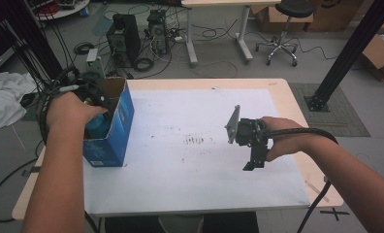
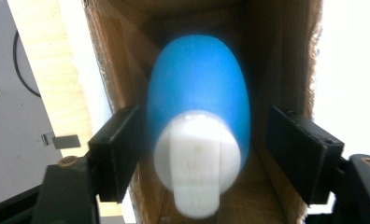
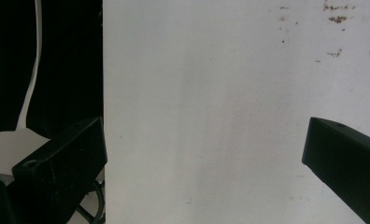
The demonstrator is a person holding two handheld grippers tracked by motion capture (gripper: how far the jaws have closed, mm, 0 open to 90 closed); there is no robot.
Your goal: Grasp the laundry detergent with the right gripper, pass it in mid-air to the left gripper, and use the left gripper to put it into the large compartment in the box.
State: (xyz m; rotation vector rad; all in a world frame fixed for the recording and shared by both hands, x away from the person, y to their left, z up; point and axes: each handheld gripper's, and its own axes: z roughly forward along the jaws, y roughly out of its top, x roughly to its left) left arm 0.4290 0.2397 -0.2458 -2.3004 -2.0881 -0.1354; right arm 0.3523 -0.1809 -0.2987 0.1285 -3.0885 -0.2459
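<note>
— So, starting at the left: where is the left gripper?

— Down in the open top of the blue cardboard box, which stands at the left edge of the white sheet on the table. The person's left hand covers most of it from above.

— And the thing inside?

— A blue bottle with a white cap, lying within the brown inner walls of the box, cap end toward the camera in the left gripper view. From above, a patch of blue shows just under the hand.

— How does it sit against the fingers?

— Between them. The left pad lies right at the bottle's side, seemingly touching; the right pad stands off with a clear gap. So the jaws are spread around the bottle, not clamped on it.

— Moving right?

— The middle of the sheet carries some small brown marks. Further over, the right gripper hangs above the sheet in the person's right hand, well apart from the box.

— Its jaws?

— Wide apart in the right gripper view, with plain white sheet between them and nothing gripped.
</note>
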